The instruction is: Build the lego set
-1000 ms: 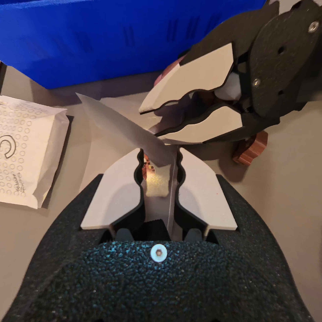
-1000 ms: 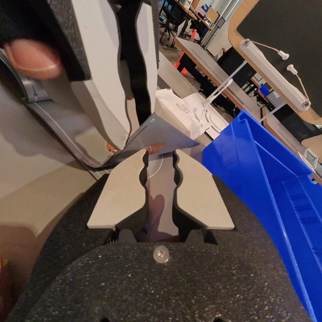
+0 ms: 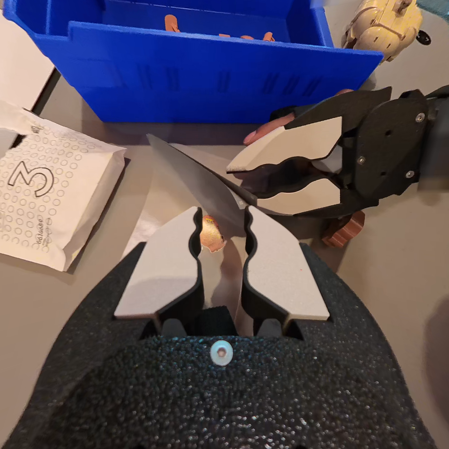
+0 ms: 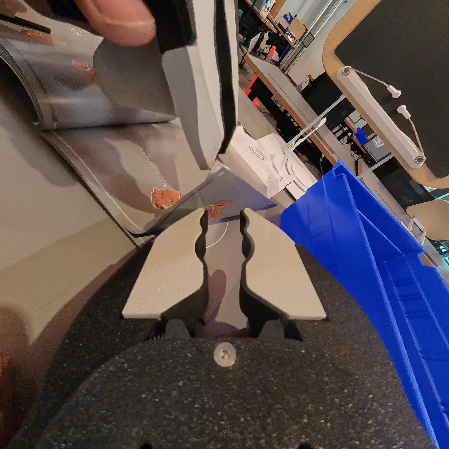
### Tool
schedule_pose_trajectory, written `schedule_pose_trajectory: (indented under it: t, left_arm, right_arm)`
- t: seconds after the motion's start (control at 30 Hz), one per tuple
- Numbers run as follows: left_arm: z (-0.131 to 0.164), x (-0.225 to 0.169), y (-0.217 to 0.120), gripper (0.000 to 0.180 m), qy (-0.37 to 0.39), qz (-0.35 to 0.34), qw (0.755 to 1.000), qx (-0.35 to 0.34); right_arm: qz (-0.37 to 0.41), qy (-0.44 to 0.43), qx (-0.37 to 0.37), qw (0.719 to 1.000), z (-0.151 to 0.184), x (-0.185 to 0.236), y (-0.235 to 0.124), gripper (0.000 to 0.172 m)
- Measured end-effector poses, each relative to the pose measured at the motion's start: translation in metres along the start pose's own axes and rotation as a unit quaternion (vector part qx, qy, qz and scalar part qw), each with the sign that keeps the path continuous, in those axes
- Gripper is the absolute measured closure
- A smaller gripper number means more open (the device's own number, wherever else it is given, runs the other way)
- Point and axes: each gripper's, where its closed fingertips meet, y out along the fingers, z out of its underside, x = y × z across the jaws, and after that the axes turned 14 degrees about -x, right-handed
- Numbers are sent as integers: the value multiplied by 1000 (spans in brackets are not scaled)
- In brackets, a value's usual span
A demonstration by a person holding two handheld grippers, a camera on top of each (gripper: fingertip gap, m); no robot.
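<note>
An open booklet [image 3: 220, 274] with glossy grey pages lies on the table under my left gripper [image 3: 222, 213]. One page [image 3: 194, 179] is lifted and curls up from between my left fingertips toward the far left. My left jaws stand apart with gaps beside the page, so it is open. My right gripper [image 3: 240, 184] lies on its side at the right, jaws apart, with the page's edge running between its fingers and resting on the lower finger [image 3: 291, 199]. In the right wrist view the lifted page [image 4: 233, 192] crosses in front of my open right gripper [image 4: 223, 213]. The left gripper [image 4: 213, 158] points down at the booklet [image 4: 116, 158].
A blue bin [image 3: 194, 80] with brown pieces [image 3: 171, 23] stands just behind the booklet; it also shows in the right wrist view [image 4: 364, 243]. A white paper bag [image 3: 48, 184] lies at the left. A brown part [image 3: 345, 233] sits under the right gripper. A tan model [image 3: 379, 24] stands at the far right. My left and right fingertips are right by each other.
My left gripper has pulled back and up, so the bin's inside now shows. Its jaws have narrowed slightly. The page stays lifted between both grippers.
</note>
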Motion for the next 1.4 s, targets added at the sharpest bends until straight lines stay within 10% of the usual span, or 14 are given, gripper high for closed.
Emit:
schedule_pose_trajectory:
  t: [0.43,1.4]
  left_arm:
    - [-2,-15,7,180,-93,79,992,-39]
    - [-6,-9,10,180,-125,84,986,-69]
  right_arm:
    - [1,-13,0,1000,0,1,-1,147]
    - [5,-10,36,999,14,-7,-11,147]
